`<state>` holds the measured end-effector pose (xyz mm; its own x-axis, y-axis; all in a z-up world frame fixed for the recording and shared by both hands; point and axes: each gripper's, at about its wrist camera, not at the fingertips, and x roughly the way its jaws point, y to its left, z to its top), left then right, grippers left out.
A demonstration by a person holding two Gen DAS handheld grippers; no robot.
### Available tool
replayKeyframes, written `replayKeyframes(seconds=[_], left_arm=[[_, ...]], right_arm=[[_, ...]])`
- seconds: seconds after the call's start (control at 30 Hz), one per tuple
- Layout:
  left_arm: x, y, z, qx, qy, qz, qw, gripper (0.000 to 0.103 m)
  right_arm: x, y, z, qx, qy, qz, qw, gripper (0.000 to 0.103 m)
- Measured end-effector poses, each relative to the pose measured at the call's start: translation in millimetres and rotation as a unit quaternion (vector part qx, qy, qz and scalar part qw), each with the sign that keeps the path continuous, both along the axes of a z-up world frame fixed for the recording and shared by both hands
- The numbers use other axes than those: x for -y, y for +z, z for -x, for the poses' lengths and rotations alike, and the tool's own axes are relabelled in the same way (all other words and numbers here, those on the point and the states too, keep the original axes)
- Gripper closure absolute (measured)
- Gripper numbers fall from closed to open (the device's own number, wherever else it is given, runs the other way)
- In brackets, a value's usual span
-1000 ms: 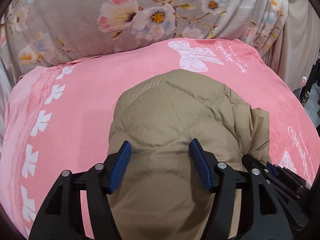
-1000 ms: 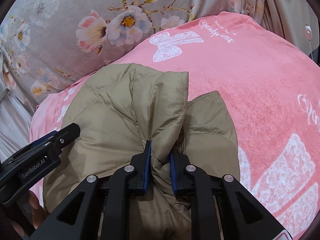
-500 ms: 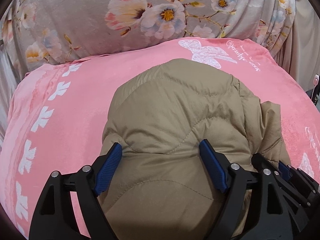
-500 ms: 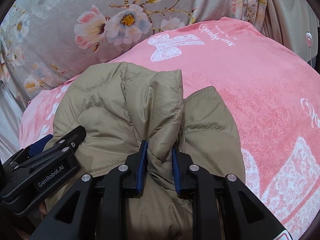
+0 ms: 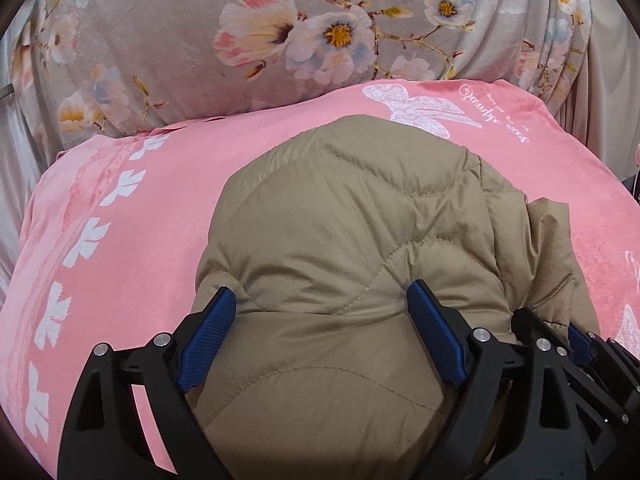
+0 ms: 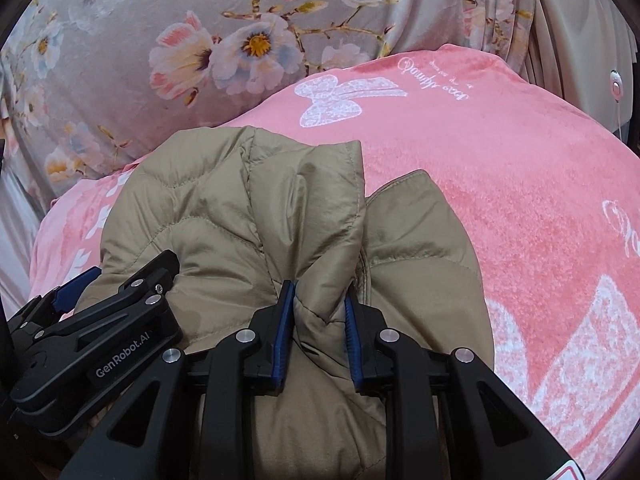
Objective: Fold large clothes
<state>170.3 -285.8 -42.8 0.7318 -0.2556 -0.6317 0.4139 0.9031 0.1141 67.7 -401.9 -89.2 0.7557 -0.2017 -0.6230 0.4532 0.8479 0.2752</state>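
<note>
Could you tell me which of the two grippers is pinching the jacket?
The right gripper: its fingers squeeze a fold of the jacket. The left gripper is spread wide.

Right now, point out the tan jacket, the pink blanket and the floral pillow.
tan jacket [image 5: 352, 208], left wrist view, quilted top panel.
pink blanket [image 6: 500, 184], right wrist view, bare plush right of the jacket.
floral pillow [image 5: 180, 40], left wrist view, grey fabric.

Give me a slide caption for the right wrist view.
Right gripper pinching a fold of tan quilted jacket on pink blanket.
</note>
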Motion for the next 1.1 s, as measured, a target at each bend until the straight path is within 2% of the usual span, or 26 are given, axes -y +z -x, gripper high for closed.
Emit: replayKeyframes(seconds=[0.6, 0.73, 0.8, 0.83, 0.87, 1.0, 1.03, 1.07, 1.1], left_arm=[[8, -8, 3, 0.027, 0.015, -0.014, 0.9994, 0.015], [5, -6, 4, 0.018, 0.007, -0.001, 0.9998, 0.015], [-2, 0, 8, 0.004, -0.001, 0.005, 1.0, 0.012], [-8, 4, 13, 0.0, 0.001, 0.003, 1.0, 0.012], [-14, 9, 17, -0.002, 0.003, 0.005, 1.0, 0.011], [-47, 27, 47, -0.037, 0.002, 0.032, 0.9988, 0.01], [-52, 27, 53, -0.04, 0.004, 0.03, 0.9987, 0.01], [-55, 27, 56, -0.041, 0.005, 0.028, 0.9987, 0.01], [-57, 24, 61, -0.044, 0.005, 0.022, 0.9988, 0.01]], right_arm=[[0, -4, -1, 0.011, -0.002, 0.005, 1.0, 0.083], [6, -2, 0, 0.02, 0.009, -0.021, 1.0, 0.08], [9, 6, 6, 0.008, 0.006, -0.04, 0.999, 0.075], [9, 13, 13, 0.001, 0.0, -0.047, 0.999, 0.067], [6, 21, 26, 0.004, -0.015, -0.047, 0.999, 0.063], [-15, 43, 65, 0.021, -0.024, -0.014, 0.999, 0.063], [-22, 46, 72, 0.024, -0.019, -0.005, 1.0, 0.068], [-30, 47, 76, 0.026, -0.012, 0.003, 1.0, 0.08], [-36, 46, 79, 0.025, -0.007, 0.011, 1.0, 0.086]])
